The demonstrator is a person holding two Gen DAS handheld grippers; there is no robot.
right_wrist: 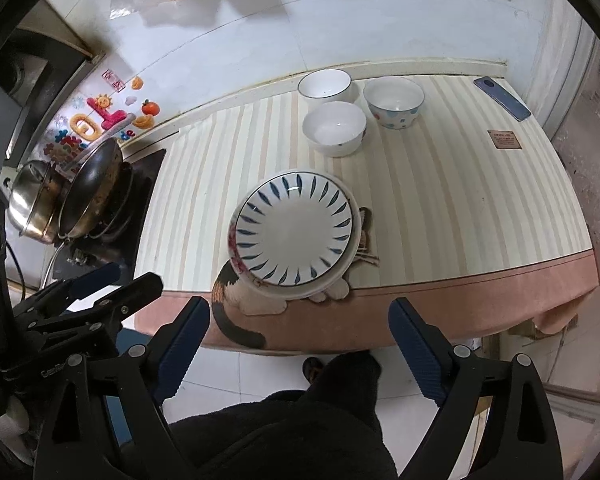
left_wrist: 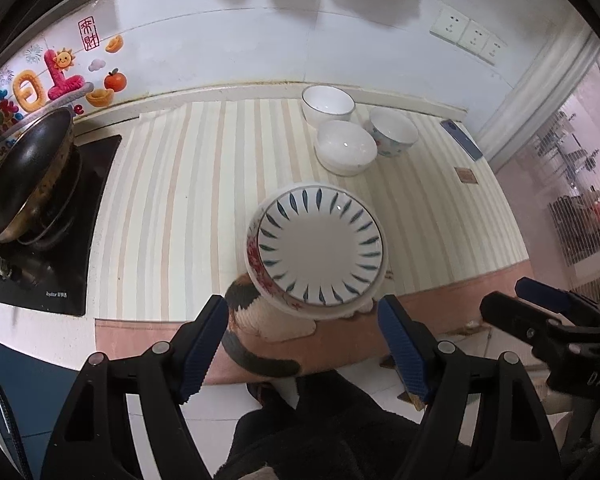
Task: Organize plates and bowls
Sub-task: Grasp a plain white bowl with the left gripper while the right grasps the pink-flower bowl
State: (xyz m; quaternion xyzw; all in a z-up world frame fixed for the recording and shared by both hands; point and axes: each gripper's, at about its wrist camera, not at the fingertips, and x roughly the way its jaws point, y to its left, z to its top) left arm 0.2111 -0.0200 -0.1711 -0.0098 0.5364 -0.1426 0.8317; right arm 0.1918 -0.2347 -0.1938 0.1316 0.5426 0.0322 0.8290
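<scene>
Plate stack (left_wrist: 320,248) at frame centre, near cloth's front edge, straight ahead of left gripper (left_wrist: 304,346); right gripper (right_wrist: 300,344) about equally close. Both spread wide, empty. Three bowls (right_wrist: 334,128) clustered beyond, upper centre. Stack count unclear, perhaps two or three.
</scene>
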